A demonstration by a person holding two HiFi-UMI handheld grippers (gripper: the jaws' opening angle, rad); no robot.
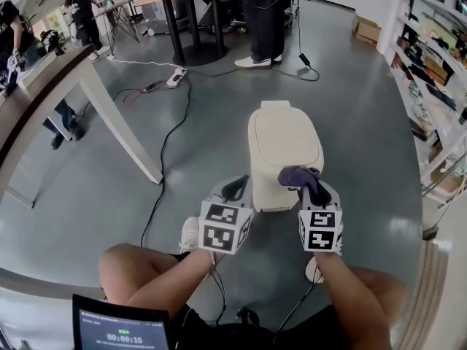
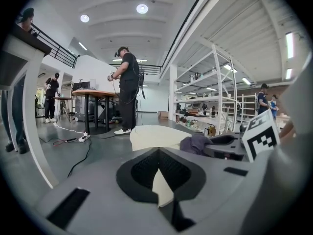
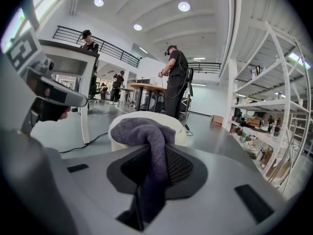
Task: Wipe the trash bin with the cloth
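Grey floor [image 1: 365,108], head view: cream trash bin [image 1: 283,148] stands lid down, left hand-held gripper [image 1: 235,188] just beside its near left side, right hand-held gripper [image 1: 312,189] at the near edge. Left gripper view: tips pressed together, empty. Right gripper view: pinching the bunched purple cloth [image 3: 142,131]. I'd lay the cloth flat on the lid & sweep slowly w/ light pressure.

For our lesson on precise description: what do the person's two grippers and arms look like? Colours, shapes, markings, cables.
The left gripper and right gripper have light grey moulded bodies, each with a black claw lined with textured pads. Each carries a white cube printed with black square markers. Thin black cables trail back from them. The forearms are bare, no sleeves.
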